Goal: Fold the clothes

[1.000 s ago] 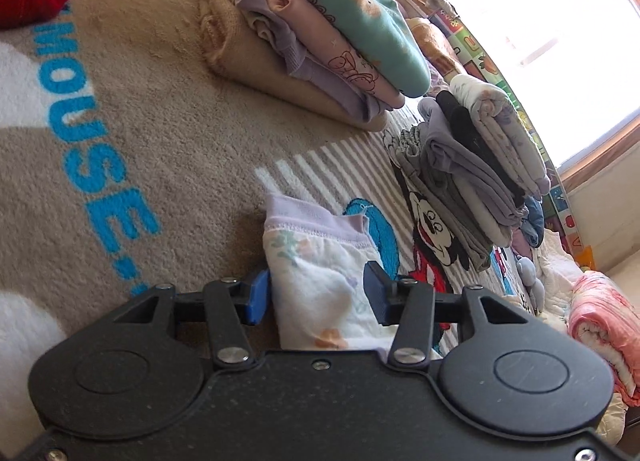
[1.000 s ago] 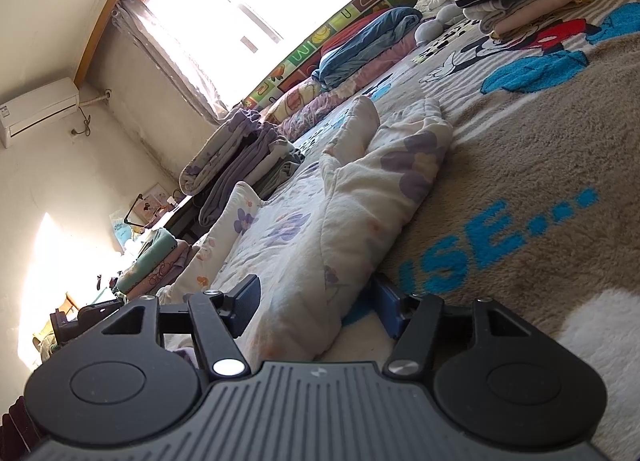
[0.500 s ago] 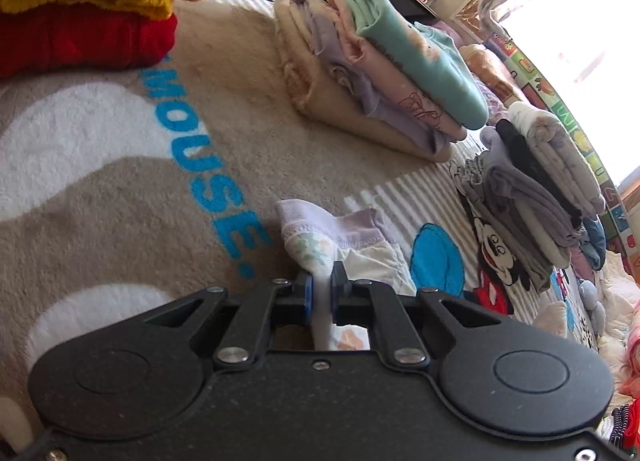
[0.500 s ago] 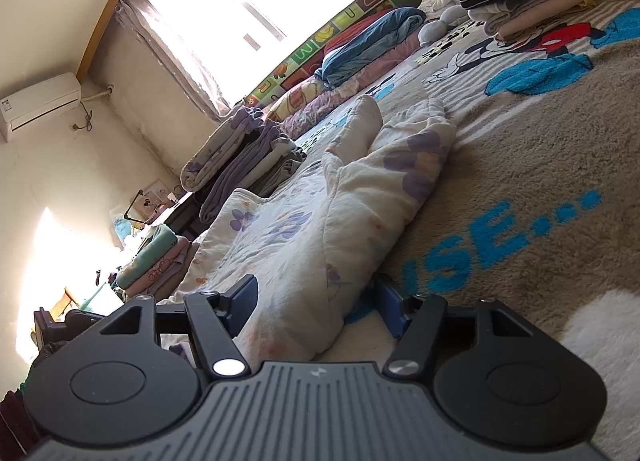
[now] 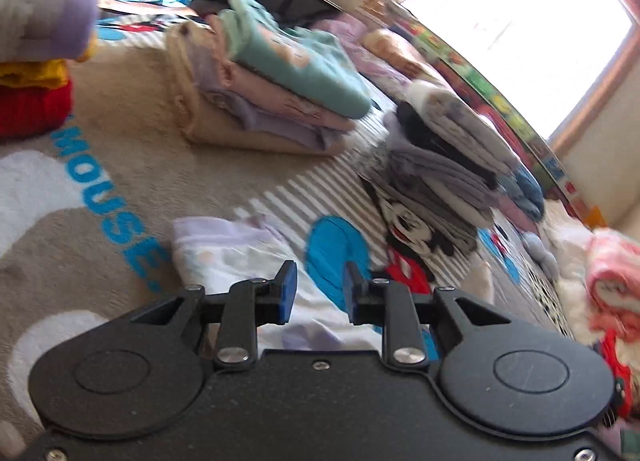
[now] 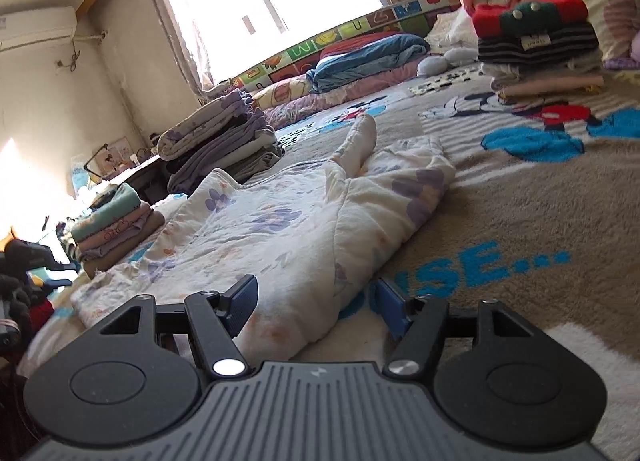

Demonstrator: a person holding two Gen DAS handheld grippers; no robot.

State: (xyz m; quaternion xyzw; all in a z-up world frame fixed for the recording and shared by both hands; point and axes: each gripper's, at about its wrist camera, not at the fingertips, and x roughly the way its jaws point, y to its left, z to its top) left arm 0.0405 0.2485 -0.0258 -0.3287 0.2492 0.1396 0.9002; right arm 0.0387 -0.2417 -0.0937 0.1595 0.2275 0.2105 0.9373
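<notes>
A white floral garment (image 6: 296, 229) lies spread on the Mickey Mouse blanket (image 6: 520, 213), one folded edge running toward my right gripper. My right gripper (image 6: 318, 301) is open and low over the blanket, with the garment's near end lying between its fingers. In the left wrist view the same garment (image 5: 224, 249) shows its lilac waistband end. My left gripper (image 5: 318, 293) hovers over it, open with a narrow gap, and its blue pads (image 5: 288, 291) hold nothing.
Folded stacks ring the garment: a beige, pink and mint stack (image 5: 272, 101), a grey stack (image 5: 444, 169), a red and yellow stack (image 5: 32, 101), and a striped stack (image 6: 536, 49). A pink quilt (image 5: 612, 285) lies at the right. A bright window is behind.
My left gripper, shut on the waistband half a second ago, has let go and opened. The right gripper's view has swung level; it stays open around the garment's near end.
</notes>
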